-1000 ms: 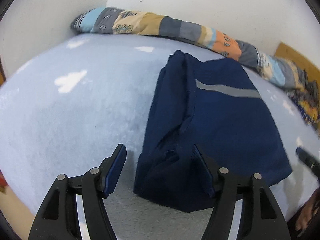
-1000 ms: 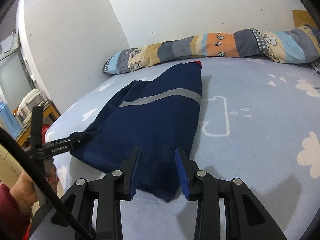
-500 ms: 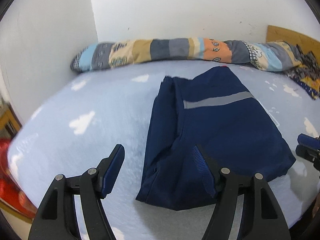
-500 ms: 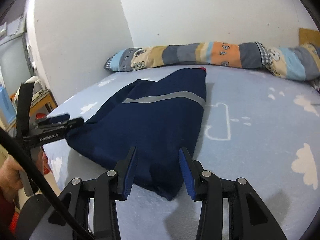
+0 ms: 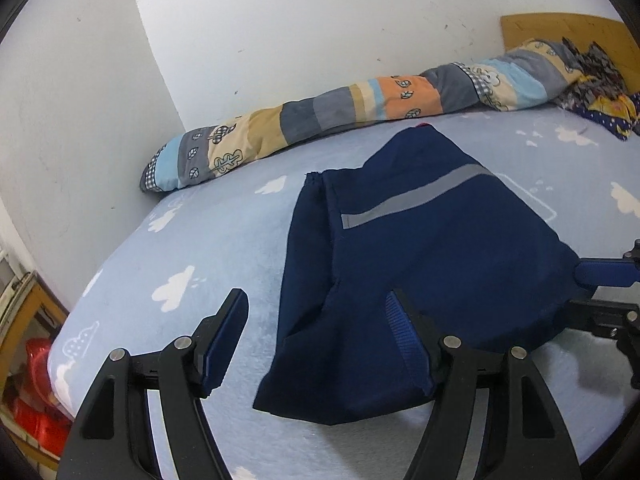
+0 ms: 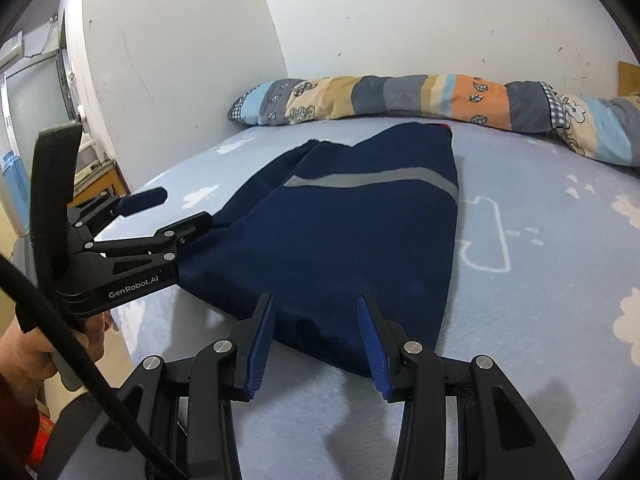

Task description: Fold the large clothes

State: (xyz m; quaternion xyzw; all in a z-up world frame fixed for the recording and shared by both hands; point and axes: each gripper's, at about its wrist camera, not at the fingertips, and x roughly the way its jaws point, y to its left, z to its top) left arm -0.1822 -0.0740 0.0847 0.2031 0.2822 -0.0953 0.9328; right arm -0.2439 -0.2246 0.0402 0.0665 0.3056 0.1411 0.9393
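Note:
A folded navy garment point(image 5: 420, 256) with a grey reflective stripe lies on the light blue bed; it also shows in the right wrist view point(image 6: 352, 224). My left gripper point(image 5: 316, 316) is open and empty, just above the garment's near left corner, and shows from the side in the right wrist view point(image 6: 184, 210). My right gripper point(image 6: 316, 316) is open and empty, hovering at the garment's near edge; its blue fingertip point(image 5: 600, 272) shows at the garment's right corner in the left wrist view.
A long patchwork bolster point(image 5: 360, 112) lies along the white wall point(image 5: 320, 20) at the back. The bed sheet point(image 6: 540, 260) has white cloud prints. A dark patterned cloth point(image 5: 600, 100) lies at the far right. Wooden furniture and red items point(image 5: 36, 380) stand beside the bed.
Both grippers have pulled back and risen from the garment, which stays flat. The left view has swung so the garment's corner sits between its fingers lower in frame.

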